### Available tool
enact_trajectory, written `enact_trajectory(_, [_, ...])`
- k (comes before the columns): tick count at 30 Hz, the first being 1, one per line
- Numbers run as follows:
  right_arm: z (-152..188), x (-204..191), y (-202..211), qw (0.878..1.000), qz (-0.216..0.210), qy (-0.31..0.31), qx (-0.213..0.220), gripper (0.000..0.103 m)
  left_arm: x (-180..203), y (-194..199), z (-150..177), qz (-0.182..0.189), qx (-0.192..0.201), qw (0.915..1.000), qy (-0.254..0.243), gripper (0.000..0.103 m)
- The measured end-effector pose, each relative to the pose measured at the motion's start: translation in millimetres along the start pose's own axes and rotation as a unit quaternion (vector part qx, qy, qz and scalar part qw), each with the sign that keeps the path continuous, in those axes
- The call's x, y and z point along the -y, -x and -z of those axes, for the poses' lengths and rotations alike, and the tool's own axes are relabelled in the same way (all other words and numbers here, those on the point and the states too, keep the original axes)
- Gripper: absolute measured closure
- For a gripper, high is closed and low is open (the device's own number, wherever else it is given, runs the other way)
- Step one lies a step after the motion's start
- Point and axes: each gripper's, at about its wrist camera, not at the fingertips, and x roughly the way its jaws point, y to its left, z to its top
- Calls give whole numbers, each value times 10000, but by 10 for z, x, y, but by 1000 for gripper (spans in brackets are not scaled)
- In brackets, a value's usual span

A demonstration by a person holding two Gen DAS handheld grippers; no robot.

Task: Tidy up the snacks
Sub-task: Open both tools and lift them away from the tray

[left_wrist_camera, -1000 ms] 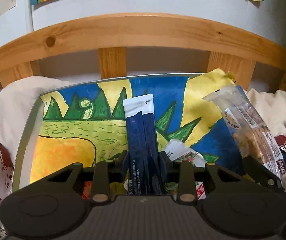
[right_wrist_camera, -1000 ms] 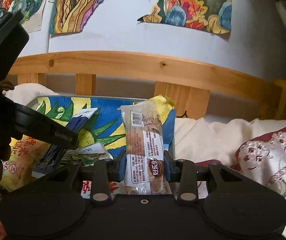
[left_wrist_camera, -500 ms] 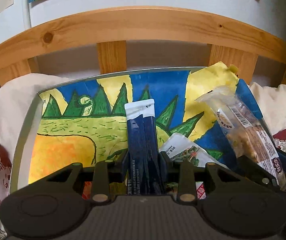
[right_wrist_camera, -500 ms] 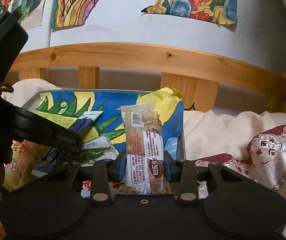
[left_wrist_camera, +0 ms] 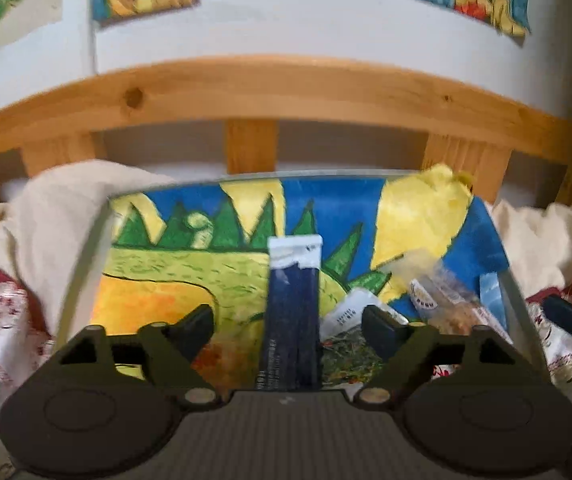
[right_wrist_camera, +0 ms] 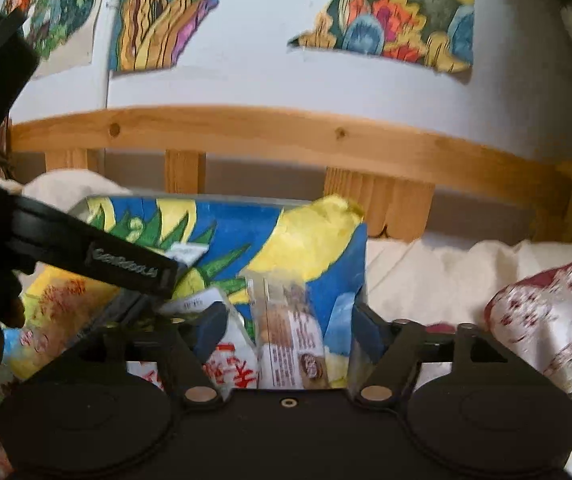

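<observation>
A tray (left_wrist_camera: 81,280) lined with a bright dinosaur painting lies on the bed. My left gripper (left_wrist_camera: 288,322) is open; the dark blue stick packet (left_wrist_camera: 292,320) with a white top lies between its spread fingers in the tray. My right gripper (right_wrist_camera: 283,328) is open; the clear-wrapped snack bar (right_wrist_camera: 290,340) lies between its fingers at the tray's right side, also seen in the left wrist view (left_wrist_camera: 446,304). A white-and-green sachet (left_wrist_camera: 350,332) and a red-and-white packet (right_wrist_camera: 233,368) lie in the tray too.
A wooden bed rail (left_wrist_camera: 286,92) runs behind the tray (right_wrist_camera: 97,200), with a white wall and paintings above. Cream and red-patterned bedding (left_wrist_camera: 37,216) surrounds the tray. The left gripper's arm (right_wrist_camera: 97,256) crosses the right wrist view. A yellow bag (right_wrist_camera: 57,308) lies at left.
Both grippers have opened and let go: the blue packet and the snack bar now lie in the tray. Both views are blurred and have tilted upward.
</observation>
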Motion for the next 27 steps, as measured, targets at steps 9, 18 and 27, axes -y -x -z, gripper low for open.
enact_trajectory(9, [-215, -61, 650, 9972, -39, -226, 708, 5, -277, 710, 9, -157, 604, 9980, 114, 1])
enact_trajectory(18, [-305, -238, 1435, 9925, -29, -81, 1219, 1, -530, 1482, 232, -186, 1055, 9942, 2, 1])
enact_trajectory(27, [-117, -444, 2084, 9927, -53, 157, 1192, 1, -676, 2090, 632, -158, 1192, 9923, -291, 0])
